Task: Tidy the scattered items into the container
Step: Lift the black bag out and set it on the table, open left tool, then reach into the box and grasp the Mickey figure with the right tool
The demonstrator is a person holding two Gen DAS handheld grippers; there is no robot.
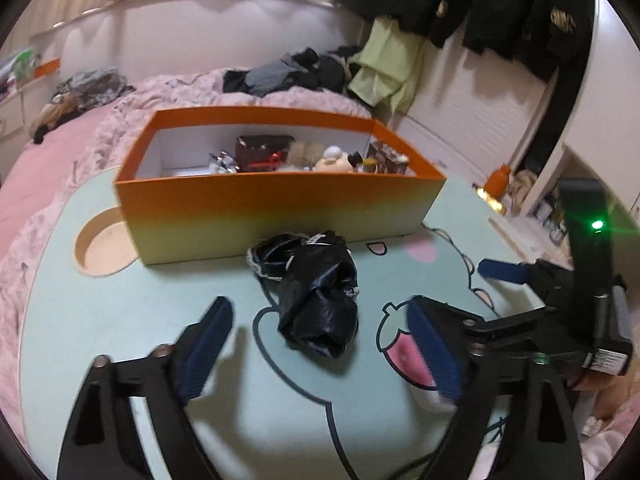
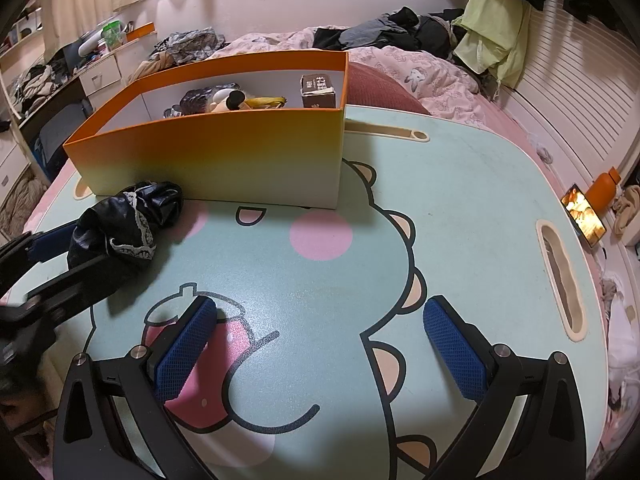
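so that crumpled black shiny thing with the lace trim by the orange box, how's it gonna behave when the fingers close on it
The black bundle looks like thin glossy fabric or plastic crumpled in loose folds, so it will probably squash and droop rather than hold its shape. Its shiny surface may slide between the left gripper pads. It seems light, unlikely to roll, but a loose end could trail on the orange box rim.

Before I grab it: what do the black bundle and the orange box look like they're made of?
Black bundle: likely thin glossy plastic or faux-leather fabric, judging by shiny crumpled folds and a whitish lace-like trim. Orange box: probably matte cardboard, with thin straight walls, white inside, and an orange-to-pale printed fade.
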